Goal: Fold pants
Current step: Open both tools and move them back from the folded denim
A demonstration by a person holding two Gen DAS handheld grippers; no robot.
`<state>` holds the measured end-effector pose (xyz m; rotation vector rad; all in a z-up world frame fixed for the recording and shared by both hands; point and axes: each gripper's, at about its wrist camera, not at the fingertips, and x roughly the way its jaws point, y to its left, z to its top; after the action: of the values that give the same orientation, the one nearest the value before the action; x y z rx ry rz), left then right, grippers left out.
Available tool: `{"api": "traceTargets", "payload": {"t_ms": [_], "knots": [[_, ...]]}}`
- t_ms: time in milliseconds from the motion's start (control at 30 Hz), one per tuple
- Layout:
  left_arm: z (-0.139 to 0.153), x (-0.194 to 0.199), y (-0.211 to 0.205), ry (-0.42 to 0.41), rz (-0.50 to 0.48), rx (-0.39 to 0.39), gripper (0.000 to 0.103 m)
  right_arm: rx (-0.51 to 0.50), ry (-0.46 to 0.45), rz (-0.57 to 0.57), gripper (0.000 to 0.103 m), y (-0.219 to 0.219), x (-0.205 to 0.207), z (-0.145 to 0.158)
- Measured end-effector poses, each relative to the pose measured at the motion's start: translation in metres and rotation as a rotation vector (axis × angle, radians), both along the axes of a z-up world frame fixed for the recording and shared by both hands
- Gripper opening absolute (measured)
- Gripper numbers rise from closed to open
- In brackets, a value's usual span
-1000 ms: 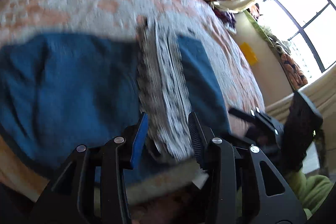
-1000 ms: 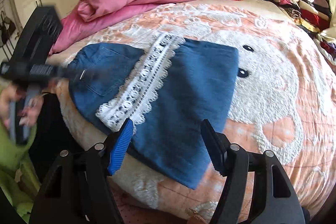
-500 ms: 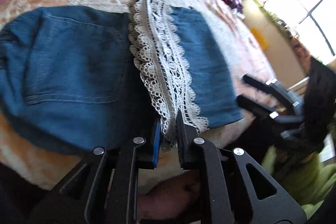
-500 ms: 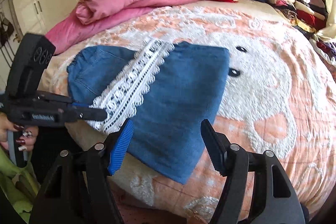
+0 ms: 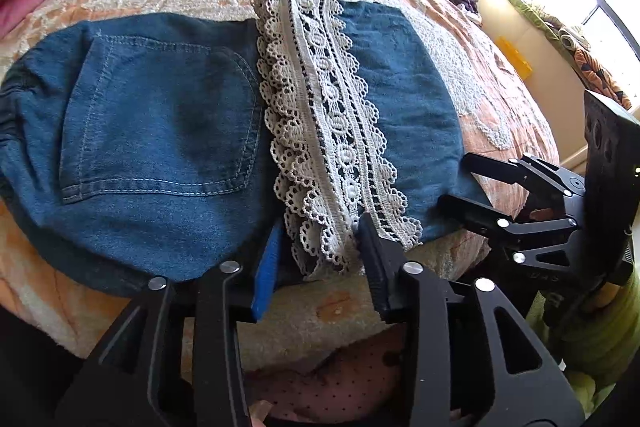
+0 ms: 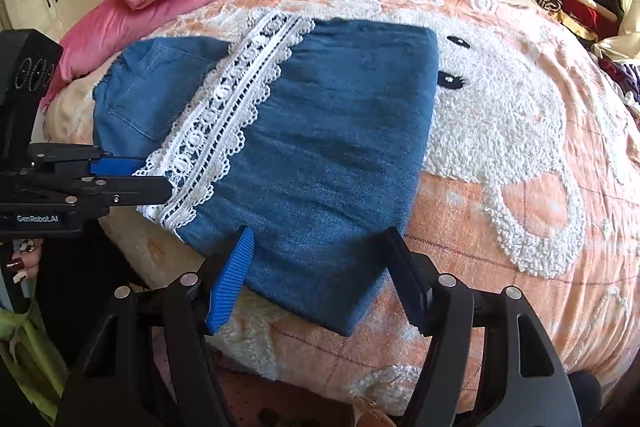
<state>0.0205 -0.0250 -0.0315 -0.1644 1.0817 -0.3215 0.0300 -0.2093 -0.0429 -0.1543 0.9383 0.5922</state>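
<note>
Denim pants (image 5: pixel 160 131) on bed, lace hem between just-released left fingers (image 5: pixel 266 267); right fingers (image 6: pixel 230 279) parted.

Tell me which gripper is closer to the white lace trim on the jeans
Left. The left gripper has just reopened astride the lace trim; the right gripper hangs open over plain denim beside it.

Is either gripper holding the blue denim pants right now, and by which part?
Neither. The left gripper has just reopened, its jaws astride the white lace trim; the right gripper hovers open over the blue denim pants.
</note>
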Motion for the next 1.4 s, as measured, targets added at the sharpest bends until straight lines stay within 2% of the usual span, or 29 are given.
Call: {"api": "traceTargets", "payload": {"t_ms": [33, 333, 600, 633, 700, 900, 1033, 1400], "knots": [[0.000, 0.001, -0.003, -0.002, 0.001, 0.002, 0.034, 0.012, -0.002, -0.003, 0.066, -0.002, -0.001, 0.002], [0.008, -0.008, 0.001, -0.032, 0.008, 0.031, 0.046, 0.072, -0.031, -0.049, 0.093, -0.020, -0.009, 0.019], [0.021, -0.014, 0.004, -0.069, 0.024, 0.052, 0.067, 0.100, -0.056, -0.085, 0.093, -0.026, -0.010, 0.029], [0.022, -0.014, 0.004, -0.074, 0.029, 0.056, 0.068, 0.103, -0.060, -0.088, 0.098, -0.027, -0.010, 0.030], [0.025, -0.016, 0.007, -0.085, 0.037, 0.064, 0.074, 0.111, -0.069, -0.095, 0.098, -0.029, -0.011, 0.033], [0.032, -0.018, 0.012, -0.108, 0.055, 0.070, 0.085, 0.124, -0.098, -0.107, 0.098, -0.030, -0.012, 0.045], [0.036, -0.021, 0.017, -0.123, 0.069, 0.076, 0.089, 0.120, -0.118, -0.106, 0.098, -0.026, -0.013, 0.053], [0.047, -0.031, 0.051, -0.165, 0.146, 0.038, 0.090, 0.127, -0.128, -0.072, 0.098, -0.004, -0.002, 0.074]]}}
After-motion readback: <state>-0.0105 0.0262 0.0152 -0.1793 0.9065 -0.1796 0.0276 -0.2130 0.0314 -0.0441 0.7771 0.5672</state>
